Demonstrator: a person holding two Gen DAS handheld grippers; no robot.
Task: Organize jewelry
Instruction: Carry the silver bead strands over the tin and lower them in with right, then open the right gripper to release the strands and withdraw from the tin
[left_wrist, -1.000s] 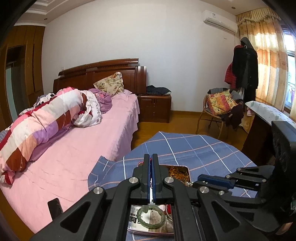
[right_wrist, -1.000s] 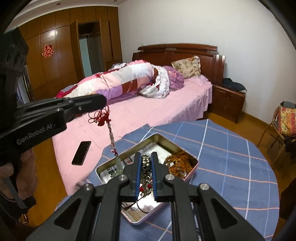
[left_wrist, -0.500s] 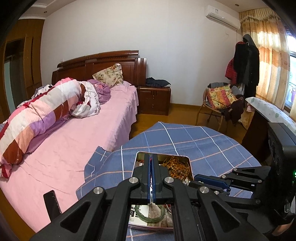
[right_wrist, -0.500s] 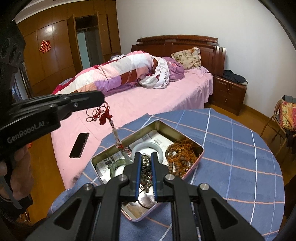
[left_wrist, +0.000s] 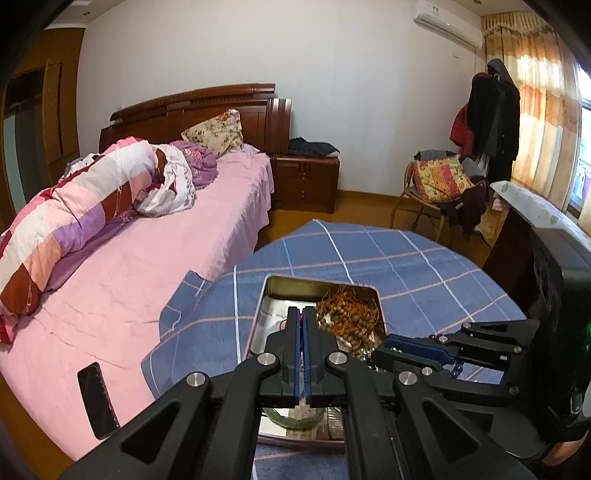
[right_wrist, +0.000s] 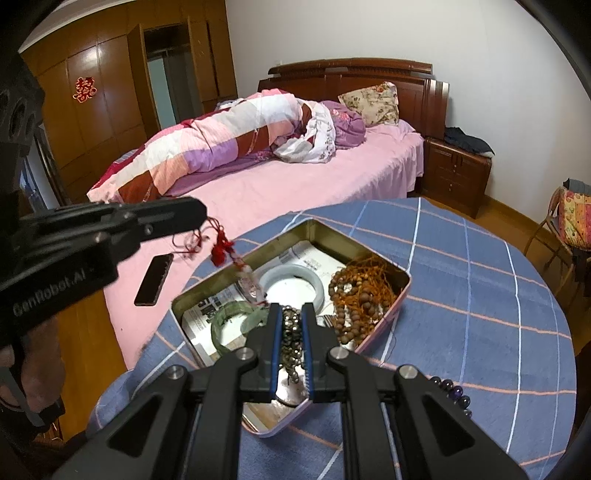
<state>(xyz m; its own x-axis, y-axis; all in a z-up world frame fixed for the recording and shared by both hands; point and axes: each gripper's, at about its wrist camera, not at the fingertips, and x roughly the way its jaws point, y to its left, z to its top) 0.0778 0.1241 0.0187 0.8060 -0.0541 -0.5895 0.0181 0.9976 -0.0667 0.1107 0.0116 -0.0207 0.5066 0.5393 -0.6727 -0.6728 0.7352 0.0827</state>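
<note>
Right wrist view: right gripper (right_wrist: 292, 314) is clamping on a dark metal bead strand (right_wrist: 290, 332); strand is running between the pads and hanging down over the near part of the tin.
Left gripper: seen at left edge of the right wrist view (right_wrist: 199, 212), jaws pressed together on a red cord; in its own view (left_wrist: 303, 314) the pads are meeting with only a thin red thread between them.
Pendant: red-tasselled charm (right_wrist: 236, 264) is dangling from the left gripper, its lower end reaching down over the tin's left half, just above the green bangle.
Hand: person's hand (right_wrist: 27, 354) is gripping the left gripper's handle at the left edge of the frame.
Tin: open rectangular metal tin (right_wrist: 400, 291), paper-lined, is sitting on the table near its bed-side edge.
Tin contents: green bangle (right_wrist: 231, 319) in the near-left part; pale white bangle (right_wrist: 295, 282) in the middle; brown wooden bead string (right_wrist: 360, 295) with orange cord in the right part, touching the tin's wall.
Table: round, covered by a blue checked cloth (right_wrist: 480, 295); dark purple beads (right_wrist: 450, 387) are lying on the cloth just beside the right gripper's right arm, outside the tin.
Surroundings: black phone (right_wrist: 154, 279) is lying on the pink bed (right_wrist: 258, 192) near its edge, beside the table.
</note>
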